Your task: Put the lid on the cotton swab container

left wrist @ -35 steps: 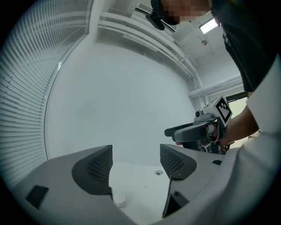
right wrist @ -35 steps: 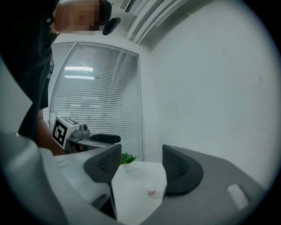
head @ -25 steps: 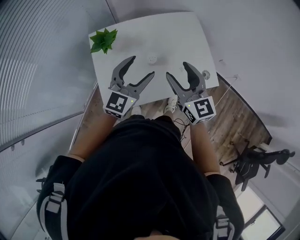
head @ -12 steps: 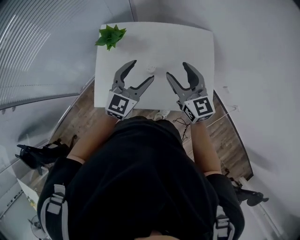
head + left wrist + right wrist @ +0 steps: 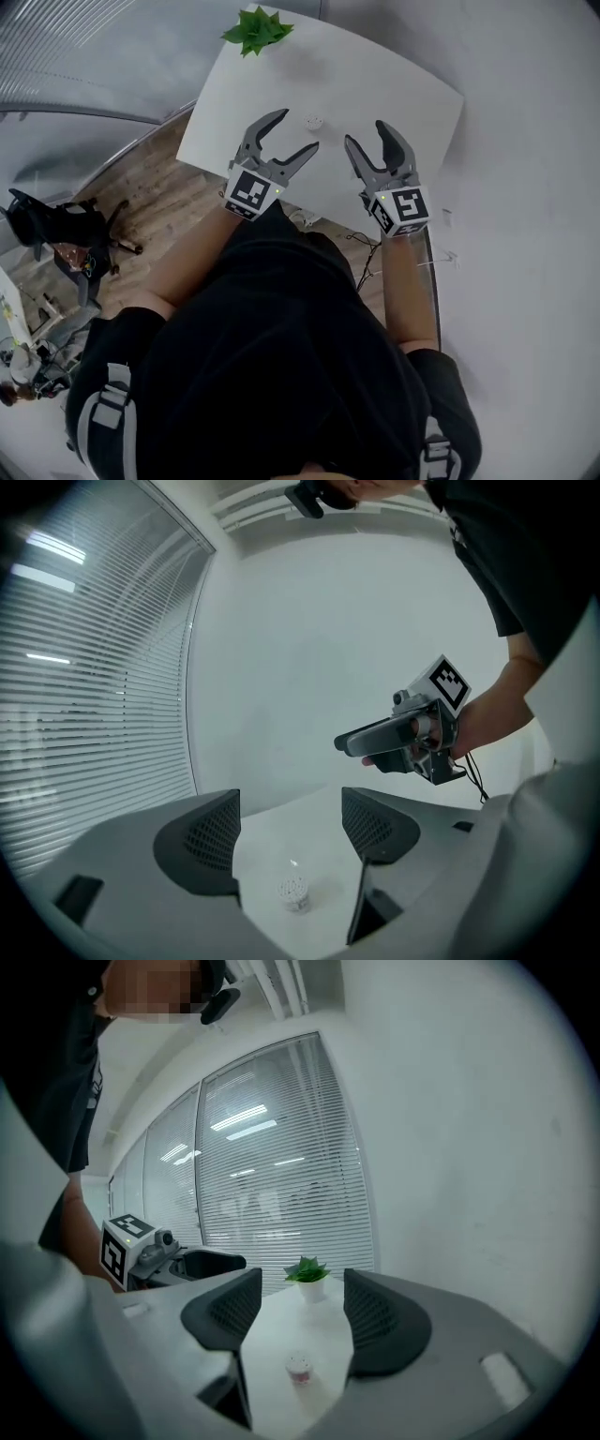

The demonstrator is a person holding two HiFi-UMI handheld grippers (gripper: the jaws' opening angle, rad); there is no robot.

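Observation:
The cotton swab container [image 5: 314, 122] is a small round clear pot standing upright on the white table [image 5: 394, 94], just beyond and between both grippers. In the left gripper view the container [image 5: 294, 892] shows white swab tips at its top. In the right gripper view the container [image 5: 299, 1370] sits low between the jaws. I cannot make out a separate lid in any view. My left gripper [image 5: 295, 136] and right gripper [image 5: 367, 136] hover side by side over the table's near edge, both open and holding nothing.
A small green plant [image 5: 258, 28] in a white pot [image 5: 310, 1289] stands at the table's far corner. Around the table are wooden floor [image 5: 150, 197], window blinds [image 5: 272, 1176], a white wall and a black office chair [image 5: 56, 225]. The right gripper [image 5: 403, 742] shows in the left gripper view.
The head view has swung round, so the table now lies at a different angle. Both grippers stay open over the near edge, still short of the container.

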